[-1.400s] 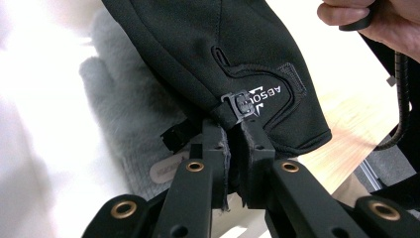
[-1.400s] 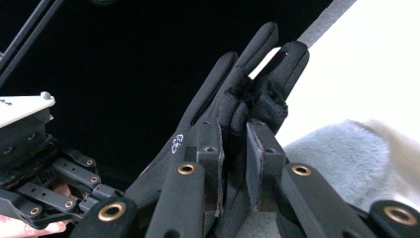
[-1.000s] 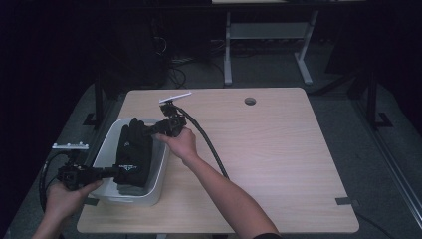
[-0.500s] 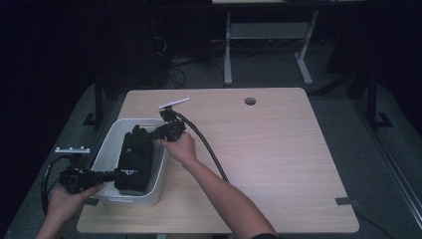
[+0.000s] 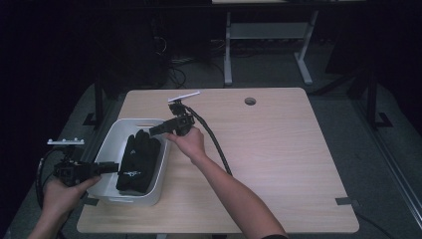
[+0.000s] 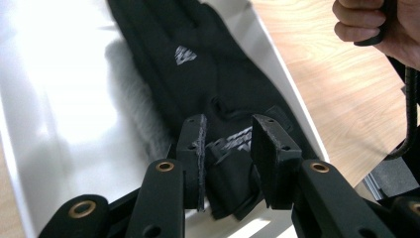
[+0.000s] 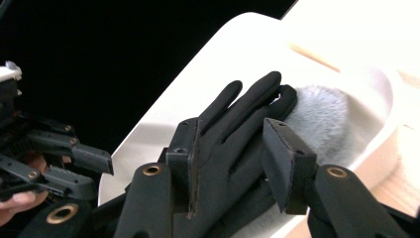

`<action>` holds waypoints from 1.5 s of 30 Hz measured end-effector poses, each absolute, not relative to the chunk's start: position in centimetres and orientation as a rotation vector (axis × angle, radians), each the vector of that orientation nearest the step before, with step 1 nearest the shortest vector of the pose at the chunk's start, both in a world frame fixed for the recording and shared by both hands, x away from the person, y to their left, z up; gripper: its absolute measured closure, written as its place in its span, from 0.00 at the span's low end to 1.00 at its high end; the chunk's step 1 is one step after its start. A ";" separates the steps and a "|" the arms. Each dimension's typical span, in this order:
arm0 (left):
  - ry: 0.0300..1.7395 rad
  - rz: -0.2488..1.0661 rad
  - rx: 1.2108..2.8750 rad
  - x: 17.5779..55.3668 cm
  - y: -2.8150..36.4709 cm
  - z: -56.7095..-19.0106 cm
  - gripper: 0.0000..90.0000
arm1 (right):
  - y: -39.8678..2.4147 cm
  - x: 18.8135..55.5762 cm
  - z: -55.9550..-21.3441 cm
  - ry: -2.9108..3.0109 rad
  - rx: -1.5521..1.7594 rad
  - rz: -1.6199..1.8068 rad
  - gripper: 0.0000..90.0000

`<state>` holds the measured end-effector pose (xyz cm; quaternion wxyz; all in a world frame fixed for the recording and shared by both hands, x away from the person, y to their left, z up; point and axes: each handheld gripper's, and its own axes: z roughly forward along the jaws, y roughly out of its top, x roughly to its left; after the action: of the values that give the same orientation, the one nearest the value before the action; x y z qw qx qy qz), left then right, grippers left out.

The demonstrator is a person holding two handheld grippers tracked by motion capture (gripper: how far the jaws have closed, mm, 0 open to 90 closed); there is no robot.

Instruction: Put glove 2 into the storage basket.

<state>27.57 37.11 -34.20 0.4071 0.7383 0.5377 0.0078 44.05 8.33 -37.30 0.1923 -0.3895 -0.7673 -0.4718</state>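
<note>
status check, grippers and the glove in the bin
Left hand-held gripper open over glove cuff. Right hand-held gripper open above fingers. Black glove lying in white bin. Nothing blocking.

Place: lab or workshop.
Evidence: bare wooden table (image 5: 278, 149) with cable hole (image 5: 250, 101); behind the table, loose cables (image 5: 189, 62) and a metal-legged bench (image 5: 266, 35).

The near end of the black gloves (image 6: 218, 99) is hidden behind the left gripper (image 6: 228, 148) in the left gripper view. The grey furry thing (image 7: 317, 114) under them is partly covered. The bin (image 7: 208, 69) is overexposed, and its far rim cannot be made out.
</note>
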 end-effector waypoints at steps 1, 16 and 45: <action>1.348 0.019 1.862 27.7 37.0 -34.0 0.74 | 8.0 44.1 -37.1 -2.155 -1.092 -1.334 0.64; 1.263 0.016 1.873 29.0 33.7 -32.3 0.70 | 2.7 44.2 -35.1 -2.123 -1.118 -1.429 0.54; 1.115 -0.022 1.937 30.7 26.6 -30.8 0.58 | -4.6 43.9 -33.6 -2.093 -1.227 -1.503 0.45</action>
<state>30.74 26.65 -30.85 0.4382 0.7790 0.4484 -0.0088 43.91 -4.55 -33.62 0.1433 -0.4254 -0.7259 -0.5211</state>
